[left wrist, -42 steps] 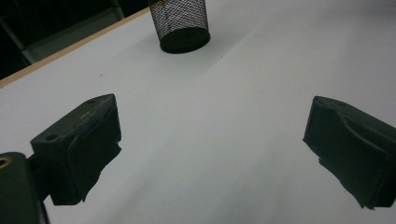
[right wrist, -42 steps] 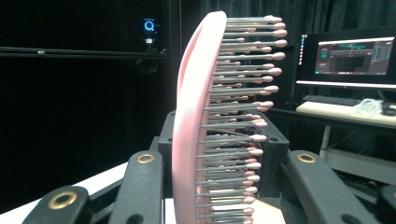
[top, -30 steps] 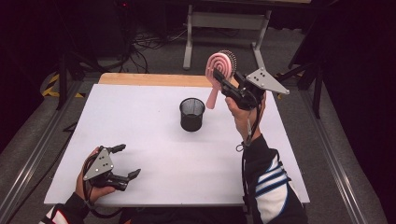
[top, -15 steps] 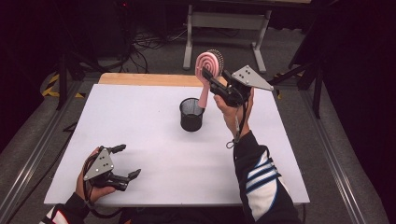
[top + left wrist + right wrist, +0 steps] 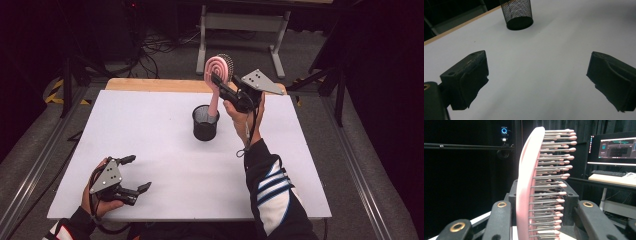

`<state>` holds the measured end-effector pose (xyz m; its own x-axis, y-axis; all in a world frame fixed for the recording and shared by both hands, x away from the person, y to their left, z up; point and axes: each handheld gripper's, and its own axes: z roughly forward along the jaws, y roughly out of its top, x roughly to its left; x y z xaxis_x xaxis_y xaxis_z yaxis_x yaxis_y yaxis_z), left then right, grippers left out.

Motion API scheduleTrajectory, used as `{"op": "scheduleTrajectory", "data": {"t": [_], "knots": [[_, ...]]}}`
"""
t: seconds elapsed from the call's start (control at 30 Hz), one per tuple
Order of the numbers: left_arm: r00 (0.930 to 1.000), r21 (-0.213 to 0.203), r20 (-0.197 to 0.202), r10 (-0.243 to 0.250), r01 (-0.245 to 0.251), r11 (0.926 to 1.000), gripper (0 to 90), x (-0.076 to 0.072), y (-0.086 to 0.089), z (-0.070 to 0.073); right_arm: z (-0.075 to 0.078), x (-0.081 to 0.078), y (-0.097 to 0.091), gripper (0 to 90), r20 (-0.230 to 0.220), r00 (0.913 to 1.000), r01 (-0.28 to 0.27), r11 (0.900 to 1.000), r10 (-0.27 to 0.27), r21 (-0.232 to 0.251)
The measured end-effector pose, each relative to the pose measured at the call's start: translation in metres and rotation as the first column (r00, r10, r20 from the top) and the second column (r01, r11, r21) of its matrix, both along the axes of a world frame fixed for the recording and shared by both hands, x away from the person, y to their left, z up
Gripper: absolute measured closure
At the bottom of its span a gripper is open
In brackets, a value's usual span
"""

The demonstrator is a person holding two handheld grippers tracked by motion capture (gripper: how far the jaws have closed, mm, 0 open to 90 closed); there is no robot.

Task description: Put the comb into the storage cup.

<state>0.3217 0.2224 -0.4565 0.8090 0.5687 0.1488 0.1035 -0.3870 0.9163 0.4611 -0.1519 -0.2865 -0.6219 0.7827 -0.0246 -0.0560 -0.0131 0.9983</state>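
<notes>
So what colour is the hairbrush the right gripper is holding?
Pink, the hairbrush, bristle tips included; clearest in the right gripper view.

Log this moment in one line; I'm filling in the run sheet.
right gripper: shut on pink hairbrush | brush handle over mesh cup | left gripper: open, idle on table

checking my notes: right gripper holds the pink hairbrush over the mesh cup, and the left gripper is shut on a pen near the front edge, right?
Not quite. The left gripper holds nothing: its jaws stand open over the bare table, as the left gripper view shows. The rest holds: the right gripper holds the pink hairbrush over the mesh cup.
</notes>
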Motion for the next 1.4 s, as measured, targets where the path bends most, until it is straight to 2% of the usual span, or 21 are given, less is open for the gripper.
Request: {"op": "scheduleTrajectory", "data": {"t": [0.37,0.43,0.63,1.4], "knots": [[1.0000,0.001,-0.006,0.000,0.000,1.0000,4.7,0.000,0.000,-0.001,-0.020,0.009,0.006,62.9,-0.052,0.9986,0.007,0.9996,-0.005,0.026],[1.0000,0.010,-0.007,0.000,0.000,1.0000,4.7,0.000,-0.001,-0.001,-0.026,0.012,0.010,62.9,-0.071,0.9974,0.009,0.9998,-0.008,0.020],[1.0000,0.010,-0.003,-0.002,0.002,0.9999,4.7,-0.001,-0.001,-0.001,-0.036,0.012,0.018,62.9,-0.085,0.9963,-0.003,0.9999,0.004,0.013],[1.0000,0.013,-0.002,-0.003,0.003,0.9999,4.8,-0.002,-0.002,0.000,-0.058,0.013,0.018,62.9,-0.145,0.9894,-0.009,0.9995,0.013,0.029]]}}
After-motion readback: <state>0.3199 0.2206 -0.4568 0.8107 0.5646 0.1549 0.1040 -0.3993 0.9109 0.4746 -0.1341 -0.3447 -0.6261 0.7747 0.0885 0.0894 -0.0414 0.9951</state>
